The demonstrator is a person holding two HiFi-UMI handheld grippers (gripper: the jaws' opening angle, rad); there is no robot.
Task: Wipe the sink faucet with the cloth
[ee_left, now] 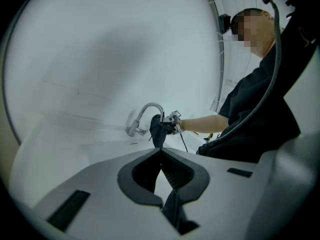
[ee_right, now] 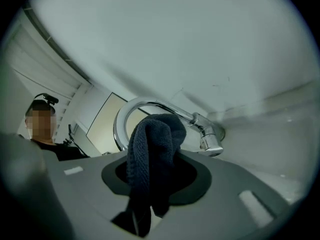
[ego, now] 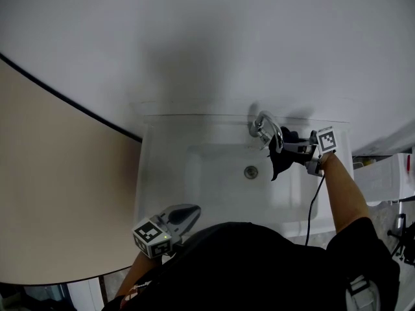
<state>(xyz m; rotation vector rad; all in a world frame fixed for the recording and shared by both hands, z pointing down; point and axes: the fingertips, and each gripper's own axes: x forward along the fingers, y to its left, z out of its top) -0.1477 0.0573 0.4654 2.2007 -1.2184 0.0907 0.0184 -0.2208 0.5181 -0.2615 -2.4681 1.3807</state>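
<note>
Right gripper view, cloth [ee_right: 150,154] gripped, faucet [ee_right: 209,136] behind

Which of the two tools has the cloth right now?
The right tool, by the faucet, grips the dark cloth; the left tool is shut, empty.

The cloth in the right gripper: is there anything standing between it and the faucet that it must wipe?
Nothing visible stands between them. The right gripper holds the dark cloth directly in front of the curved spout of the faucet, with no other thing in the gap. Whether cloth and spout touch cannot be told.
</note>
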